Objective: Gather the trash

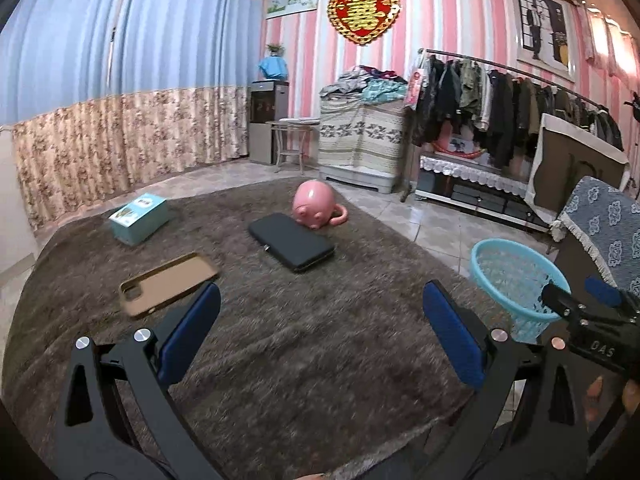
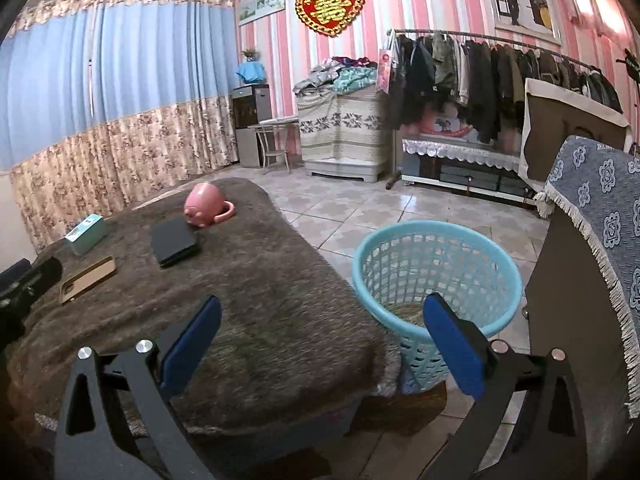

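Both grippers hang wide open and empty above a surface (image 1: 280, 340) draped in shaggy brown cloth: the left gripper (image 1: 320, 332) faces across the middle of the cloth, while the right gripper (image 2: 320, 340) sits over the cloth's edge, its outer blue pad in front of the pale blue basket (image 2: 436, 240). That basket stands on the tiled floor just beside the surface's edge, and something pale and indistinct lies at its bottom; whether this is trash already dropped in cannot be told. Taking the basket as landmark, four things lie on the cloth away from it: a black flat case (image 1: 292, 246) nearest, a pink pig-shaped mug (image 1: 314, 204) touching or just beyond the case, a tan phone case (image 1: 168, 284) farther off and close ahead of the left gripper's finger, and a teal box (image 1: 138, 218) farthest of all. No crumpled paper or wrapper shows on the cloth, so the step in hand appears to be either the pause after a drop or the search for a next piece. The next move would call for deciding whether any remaining item counts as trash, the box being the likeliest, then reaching the left gripper out to it and carrying it over to the basket.
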{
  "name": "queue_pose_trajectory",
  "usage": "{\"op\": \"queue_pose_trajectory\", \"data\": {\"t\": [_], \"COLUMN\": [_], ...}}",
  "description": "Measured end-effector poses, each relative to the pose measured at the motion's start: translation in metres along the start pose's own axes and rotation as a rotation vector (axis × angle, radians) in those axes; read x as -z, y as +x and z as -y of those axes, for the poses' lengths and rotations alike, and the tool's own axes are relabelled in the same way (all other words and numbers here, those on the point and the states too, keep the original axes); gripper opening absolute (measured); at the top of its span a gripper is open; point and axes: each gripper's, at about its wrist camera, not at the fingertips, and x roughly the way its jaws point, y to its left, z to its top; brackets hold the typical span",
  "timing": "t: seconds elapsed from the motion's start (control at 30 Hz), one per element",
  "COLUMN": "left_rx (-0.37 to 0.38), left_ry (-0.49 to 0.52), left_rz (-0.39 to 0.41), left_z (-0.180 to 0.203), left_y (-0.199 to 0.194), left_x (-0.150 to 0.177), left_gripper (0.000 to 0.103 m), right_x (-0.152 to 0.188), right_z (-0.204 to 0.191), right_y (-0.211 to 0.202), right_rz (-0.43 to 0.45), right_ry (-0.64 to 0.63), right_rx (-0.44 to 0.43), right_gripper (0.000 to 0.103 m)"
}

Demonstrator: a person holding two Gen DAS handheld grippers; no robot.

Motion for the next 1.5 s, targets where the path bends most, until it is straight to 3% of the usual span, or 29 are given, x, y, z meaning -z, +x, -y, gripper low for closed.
{"op": "queue_pose_trajectory", "data": {"t": [0.5,0.93,1.5], "left_rx": [-0.027,-0.027,-0.029], "left_ry": [0.0,0.014,0.018], "left_rz": [0.115,0.123,0.131], "left_z": [-0.007,-0.005,-0.005], "left_y": [-0.045,-0.055,-0.059], "left_x": [0.006,0.007,0.003], "left_gripper": [0.098,0.098,0.098], "right_x": [-0.002,-0.007,-0.006], "right_z": [-0.028,-0.037,-0.042], "right_y": [-0.044,-0.063,-0.063], "right_rz": [0.082,0.141,0.142], "right_ry": [-0.07,-0.086,-0.095], "right_rx": [-0.021,-0.025,-0.024], "right_gripper": [0.099,0.099,0.099]}}
